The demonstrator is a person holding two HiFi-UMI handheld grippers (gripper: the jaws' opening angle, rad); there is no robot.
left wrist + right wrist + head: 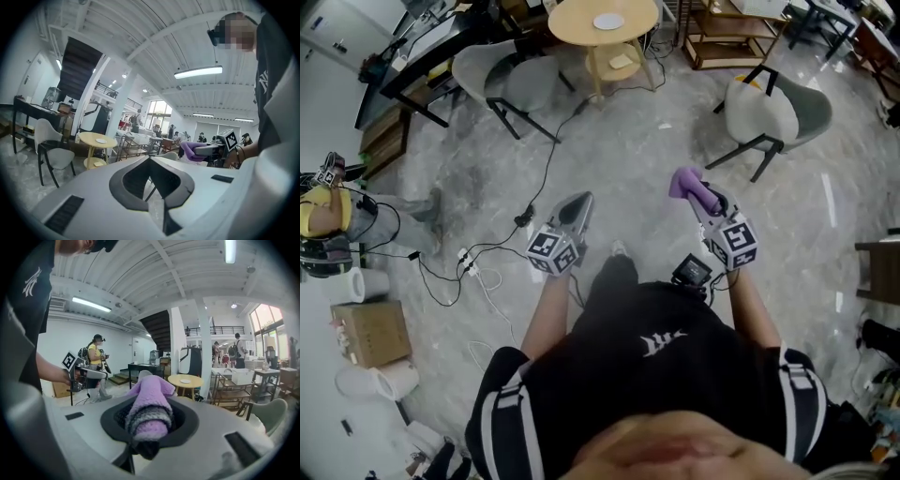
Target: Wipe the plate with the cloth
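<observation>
Purple knitted cloth (684, 180) sits bunched between the jaws of the right gripper (705, 199), which is clenched on it. In the right gripper view the fabric fills the gap, and a loose end pokes out past the tips. The left gripper (582, 201) carries nothing; its jaws are pressed together, with only the room showing beyond them.

The plate (608, 21), small and white, lies on a round yellow table (572, 26) at the top centre of the head view, well apart from both grippers. Wiping has not begun, so the step in hand looks to be bringing the cloth over to the plate.

Between the person and the table lies open floor (628, 169). A black cable (546, 169) crosses it from the upper centre toward the left middle of the frame. Two grey chairs (504, 80) stand either side of the way, one near the table on the left and one at the upper right. A path up the middle of the frame, right of the cable, would likely avoid both.

On arrival, the grip on the cloth should stay firm, so the free end, not the jaw tips, meets the plate. The plate looks light and may slide on the smooth tabletop. The empty left gripper could steady its rim while the right one sweeps the cloth across the face in gentle, overlapping strokes.
</observation>
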